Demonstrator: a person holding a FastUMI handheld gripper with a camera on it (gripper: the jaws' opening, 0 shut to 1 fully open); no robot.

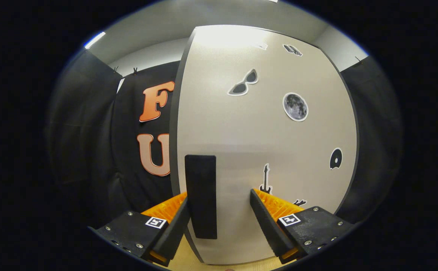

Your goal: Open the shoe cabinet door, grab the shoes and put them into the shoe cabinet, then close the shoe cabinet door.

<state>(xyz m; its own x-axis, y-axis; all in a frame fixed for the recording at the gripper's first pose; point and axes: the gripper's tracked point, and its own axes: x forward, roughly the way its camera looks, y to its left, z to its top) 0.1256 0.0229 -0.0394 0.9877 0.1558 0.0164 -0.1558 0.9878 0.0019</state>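
Hand-held gripper (219,214) up close against the shoe cabinet door (267,150), fingers spread wide and grasping nothing. The door's black handle (201,195), a tall upright bar near the door's left edge, stands between the fingers: it lies close against the left finger (173,229), possibly touching, while a clear stretch of pale door panel separates it from the right finger (266,222). Likely reason for this stance: the handle is being bracketed so the fingers can clamp it and pull, so I judge this the door-opening step, with the door looking shut or nearly so; whether it is already ajar cannot be told. Door face is pale grey with a dark rim, dotted with stickers: sunglasses (243,82), a moon (295,107), a guitar (266,178), a small dark disc (335,158). Shoes are nowhere visible from here, nor is the cabinet's inside. Edges and room: the door's dark left edge runs just beside the handle, and beyond it hangs the black cloth wall of the booth (90,150), set well back, which leaves open space on that side. A strip of light wooden floor (183,261) shows under the door's lower edge, between the fingers. Handle looks rigid and flat-sided, should take a squeeze without slipping.
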